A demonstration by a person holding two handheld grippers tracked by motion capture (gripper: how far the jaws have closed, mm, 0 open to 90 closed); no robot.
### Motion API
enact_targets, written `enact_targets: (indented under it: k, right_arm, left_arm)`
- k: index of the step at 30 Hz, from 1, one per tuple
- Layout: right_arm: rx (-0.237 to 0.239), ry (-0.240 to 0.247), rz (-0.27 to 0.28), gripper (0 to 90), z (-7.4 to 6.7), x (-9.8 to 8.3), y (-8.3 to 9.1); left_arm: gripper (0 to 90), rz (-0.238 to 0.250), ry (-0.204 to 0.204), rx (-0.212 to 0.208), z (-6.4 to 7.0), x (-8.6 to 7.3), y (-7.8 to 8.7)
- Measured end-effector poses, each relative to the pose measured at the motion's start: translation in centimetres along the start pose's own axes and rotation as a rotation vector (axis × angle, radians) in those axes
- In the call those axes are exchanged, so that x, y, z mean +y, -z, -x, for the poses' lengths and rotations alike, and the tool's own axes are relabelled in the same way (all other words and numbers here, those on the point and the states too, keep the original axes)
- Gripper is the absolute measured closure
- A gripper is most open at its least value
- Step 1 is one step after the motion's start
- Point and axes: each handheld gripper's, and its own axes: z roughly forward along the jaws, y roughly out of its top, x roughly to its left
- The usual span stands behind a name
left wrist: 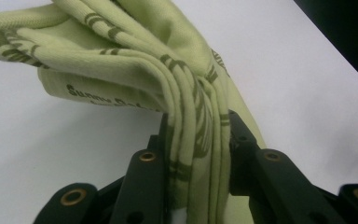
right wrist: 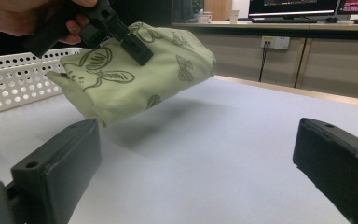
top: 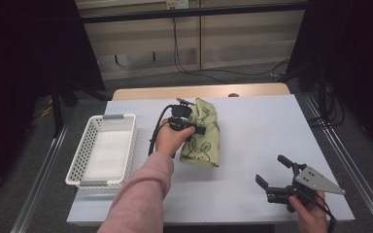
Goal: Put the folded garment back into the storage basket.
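Note:
A folded pale-green cloth (top: 203,133) printed with dark rabbit drawings hangs just above the white table, near its middle. My left gripper (top: 187,125) is shut on a bunched fold of it. In the left gripper view the cloth (left wrist: 186,107) is pinched between the two black jaws. The right gripper view has the cloth (right wrist: 135,77) lifted off the table, a shadow beneath it, with the left gripper (right wrist: 137,49) clamped on its top. My right gripper (top: 273,174) rests at the table's front right, open, with nothing between its jaws.
A white perforated basket (top: 105,149) stands at the table's left side, with nothing inside. The table (top: 257,121) is white with a wooden strip along its far edge. Cables run across the floor behind it.

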Motion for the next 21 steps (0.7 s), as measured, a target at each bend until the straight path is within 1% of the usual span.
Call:
enact_targets:
  k: [3,5,6,8,9,10,11,12,14,15,16,17,18,21]
  right_arm:
    - [0.001,0.000,0.004,0.6,0.0,0.0,0.0]
    - [0.003,0.001,0.003,0.6,0.0,0.0,0.0]
    - [0.001,0.001,0.004,0.6,0.0,0.0,0.0]
    - [0.001,0.003,0.001,0.6,0.0,0.0,0.0]
    - [0.001,0.003,0.001,0.6,0.0,0.0,0.0]
    - [0.002,0.005,0.002,0.6,0.0,0.0,0.0]
    - [-0.002,0.005,0.000,0.6,0.0,0.0,0.0]
    - [0.005,-0.014,0.005,0.6,-0.1,0.0,0.0]
    - [0.002,0.005,0.002,0.6,0.0,0.0,0.0]
    - [0.002,0.001,0.003,0.6,0.0,0.0,0.0]
    - [-0.001,0.001,0.000,0.6,0.0,0.0,0.0]
    - [0.002,0.004,0.000,0.6,0.0,0.0,0.0]
    - [-0.001,0.007,-0.001,0.6,0.0,0.0,0.0]
    - [0.002,0.006,-0.001,0.6,0.0,0.0,0.0]
  left_arm:
    - [73.4,-0.006,-0.004,0.005,-0.2,0.0,0.8]
    - [73.4,0.000,-0.007,-0.002,-0.2,0.0,1.0]
    - [73.4,-0.006,-0.003,-0.002,-0.3,0.1,1.4]
    - [73.4,-0.017,-0.020,0.001,-0.4,0.1,1.9]
    - [73.4,-0.017,-0.020,0.001,-0.4,0.1,1.9]
    - [73.4,-0.016,-0.019,0.007,-0.4,0.2,2.3]
    - [73.4,-0.017,-0.019,0.004,-0.5,0.2,2.6]
    - [73.4,-0.017,-0.013,0.000,-0.5,0.2,2.9]
    - [73.4,-0.021,-0.018,0.004,-0.6,0.2,3.4]
    - [73.4,-0.020,-0.027,0.004,-0.6,0.3,3.7]
    - [73.4,-0.020,-0.023,0.011,-0.7,0.2,3.9]
    - [73.4,-0.024,-0.029,0.005,-0.8,0.2,4.2]
    - [73.4,-0.021,-0.023,0.002,-0.9,0.2,4.4]
    - [73.4,-0.023,-0.022,0.004,-1.0,0.2,4.8]
